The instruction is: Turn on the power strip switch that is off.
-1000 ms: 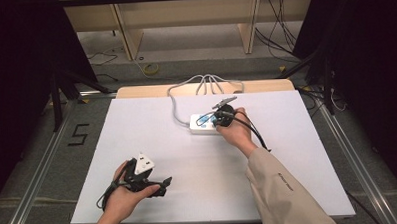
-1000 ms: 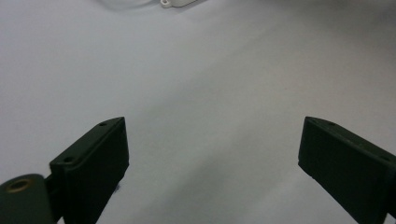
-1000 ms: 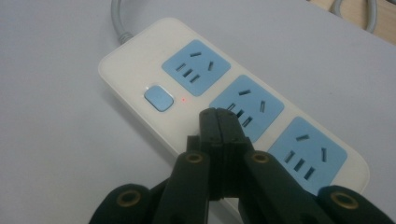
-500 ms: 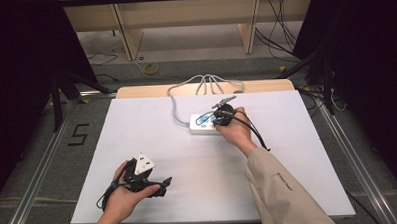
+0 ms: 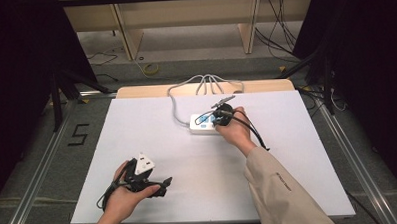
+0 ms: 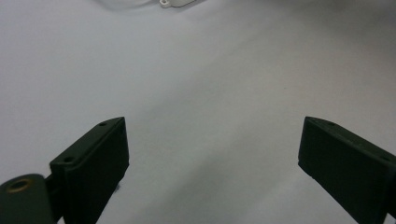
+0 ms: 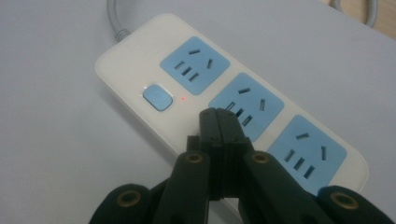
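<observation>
Two jaws of my right gripper (image 7: 218, 114) were pressed together above the power strip (image 7: 140, 65); I judged its blue switch (image 7: 157, 97) needed a centred press, while the left gripper (image 6: 212, 154) idled, jaws apart.

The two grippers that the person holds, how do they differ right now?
The left gripper has its jaws spread wide with bare table between them; the right gripper has its jaws pressed together, holding nothing. The left gripper sits near the table's front edge, away from everything; the right gripper reaches out over the power strip, its tips close to the blue switch and middle socket. Both have black jaws.
</observation>
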Motion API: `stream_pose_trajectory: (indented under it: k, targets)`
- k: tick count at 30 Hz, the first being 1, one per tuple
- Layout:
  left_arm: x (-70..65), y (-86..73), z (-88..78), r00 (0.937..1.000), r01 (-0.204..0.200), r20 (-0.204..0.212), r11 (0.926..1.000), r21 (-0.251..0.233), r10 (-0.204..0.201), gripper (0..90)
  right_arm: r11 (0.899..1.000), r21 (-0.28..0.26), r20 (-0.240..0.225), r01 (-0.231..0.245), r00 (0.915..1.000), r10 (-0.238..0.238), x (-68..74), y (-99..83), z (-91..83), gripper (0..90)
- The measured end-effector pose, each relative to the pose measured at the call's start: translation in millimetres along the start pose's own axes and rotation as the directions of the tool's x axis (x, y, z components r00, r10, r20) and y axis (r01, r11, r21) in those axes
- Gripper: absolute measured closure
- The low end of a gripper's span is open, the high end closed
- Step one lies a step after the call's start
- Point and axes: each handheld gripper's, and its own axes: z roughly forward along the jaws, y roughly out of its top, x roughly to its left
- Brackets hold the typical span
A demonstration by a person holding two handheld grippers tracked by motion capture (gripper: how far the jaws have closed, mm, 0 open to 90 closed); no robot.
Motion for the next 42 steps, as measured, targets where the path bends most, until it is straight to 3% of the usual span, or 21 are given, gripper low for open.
stream_pose_trajectory:
  k: [22, 23, 30, 42]
  targets:
    - [-0.7, 0.1, 0.2, 1.0000, 0.001, 0.003, 1.0000, 0.001, -0.001, 8.2, 1.000, 0.018, 0.016, 0.008, 0.9998, -0.008, 2.5, 1.6, 0.4, 90.0]
    - [-0.7, 0.1, 0.3, 1.0000, 0.001, 0.002, 1.0000, 0.000, -0.001, 8.2, 0.999, 0.038, 0.033, 0.017, 0.9993, -0.019, 2.5, 1.9, -0.3, 90.0]
    - [-0.9, 0.8, 0.9, 1.0000, -0.003, 0.005, 1.0000, 0.004, 0.003, 8.2, 0.998, 0.046, 0.041, 0.037, 0.9984, -0.039, 4.0, 2.6, -0.1, 90.0]
    - [-0.7, 0.6, 0.9, 1.0000, -0.003, 0.005, 1.0000, 0.003, 0.003, 8.3, 0.999, 0.040, 0.030, 0.027, 0.9992, -0.028, 2.3, 2.0, -0.2, 90.0]
